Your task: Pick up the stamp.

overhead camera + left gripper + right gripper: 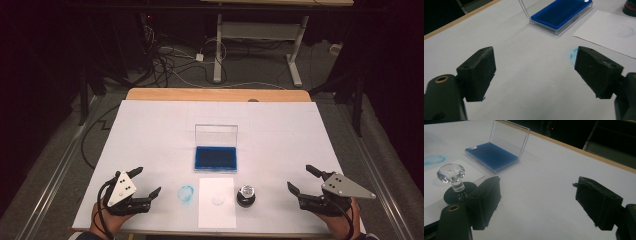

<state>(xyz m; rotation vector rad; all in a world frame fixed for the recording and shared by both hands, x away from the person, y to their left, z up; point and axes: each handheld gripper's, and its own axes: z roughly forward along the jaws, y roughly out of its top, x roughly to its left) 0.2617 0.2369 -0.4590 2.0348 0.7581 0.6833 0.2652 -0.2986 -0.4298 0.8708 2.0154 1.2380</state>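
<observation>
A: Biggest first. White-covered table (pixel 150 130), blue ink pad (pixel 215 158) mid-table, clear lid standing open behind it.
B: Paper sheet (pixel 217 220) in front of the pad, faint round print on it. Stamp?
A: Stamp (pixel 245 195), crystal knob up, standing on the sheet's right edge. Blue ring smudge (pixel 186 193) left of the sheet.
B: Grippers?
A: Left gripper (pixel 148 181) near-left, right gripper (pixel 298 179) near-right, both with jaws wide apart, nothing between, well clear of the stamp.

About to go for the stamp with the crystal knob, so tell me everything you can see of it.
The stamp stands upright on the white table cover, beside the right edge of the paper sheet and nearer the person than the open blue ink pad. It has a round black base, a short clear neck and a faceted, glass-like knob on top. Nothing grips it.
</observation>
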